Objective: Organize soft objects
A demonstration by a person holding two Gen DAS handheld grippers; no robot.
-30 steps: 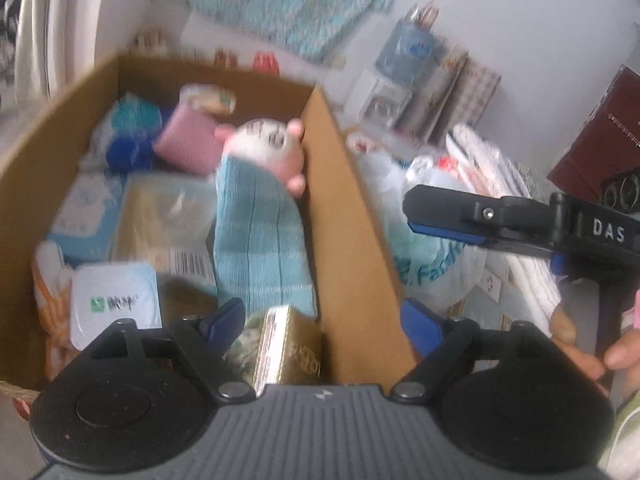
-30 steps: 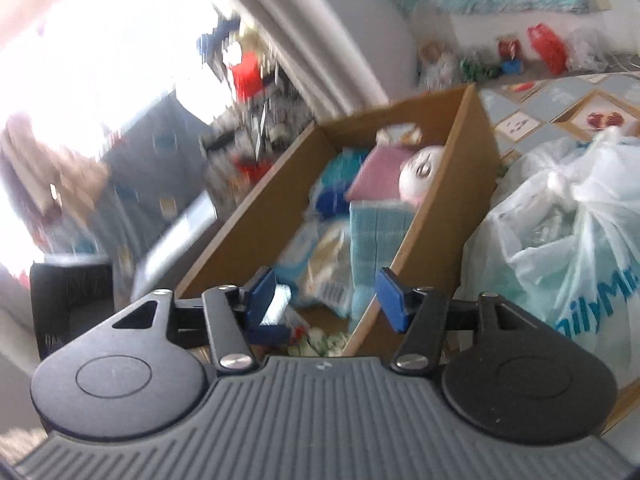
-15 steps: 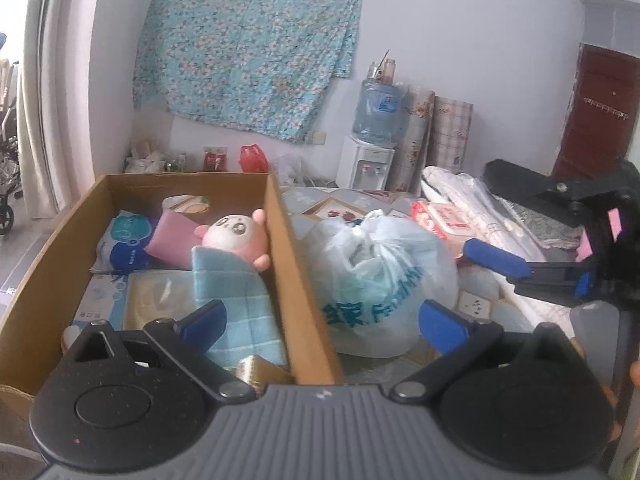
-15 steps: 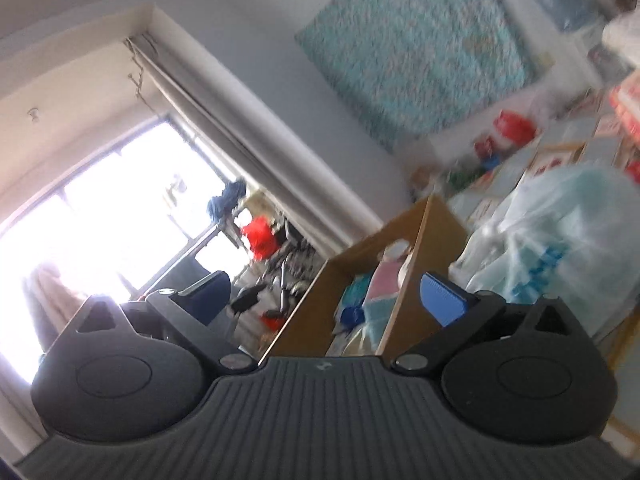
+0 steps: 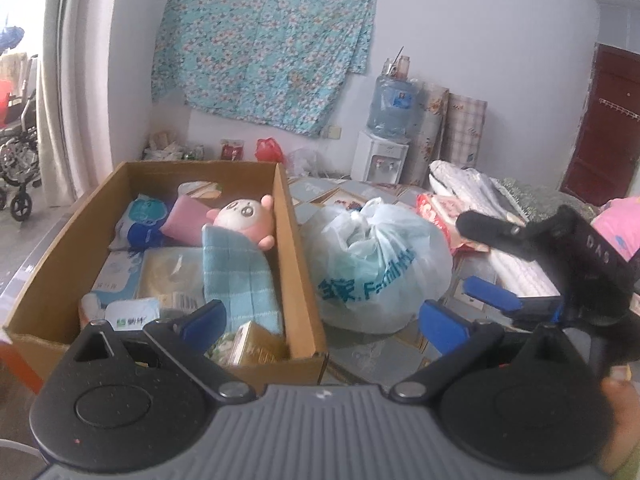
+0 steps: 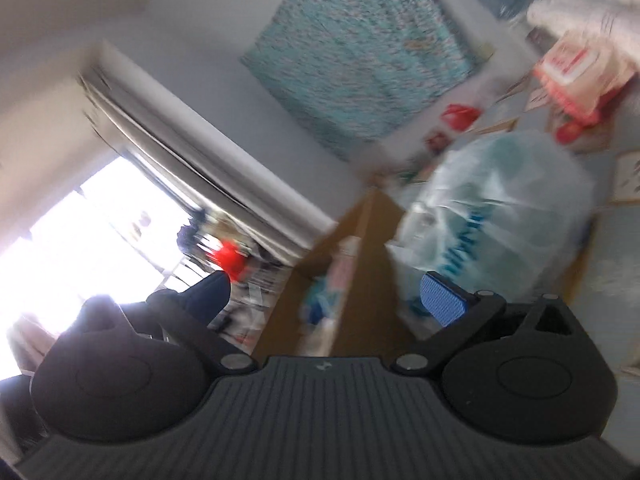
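Note:
A cardboard box (image 5: 298,264) holds a pink plush toy (image 5: 248,218), a folded light-blue towel (image 5: 236,276), a pink pad and several packets. To its right lies a knotted pale plastic bag (image 5: 372,264). My left gripper (image 5: 322,320) stands open above the box's near right corner, with nothing between its fingers. At the right edge of the left wrist view my right gripper (image 5: 476,256) is open and empty beside the bag. In the blurred, tilted right wrist view the right gripper (image 6: 324,296) is open over the box wall (image 6: 372,264), beside the bag (image 6: 500,208).
A floral cloth (image 5: 264,40) hangs on the back wall beside a water dispenser (image 5: 384,152). White bundles and a red-and-white packet (image 5: 436,212) lie behind the bag. A wheelchair (image 5: 16,160) stands by the curtain at the left. A dark red door (image 5: 600,132) is at the right.
Both grippers opened wider and drew back from the box. The left view rose to take in the wall and the bag. The right view swung and rolled towards the window.

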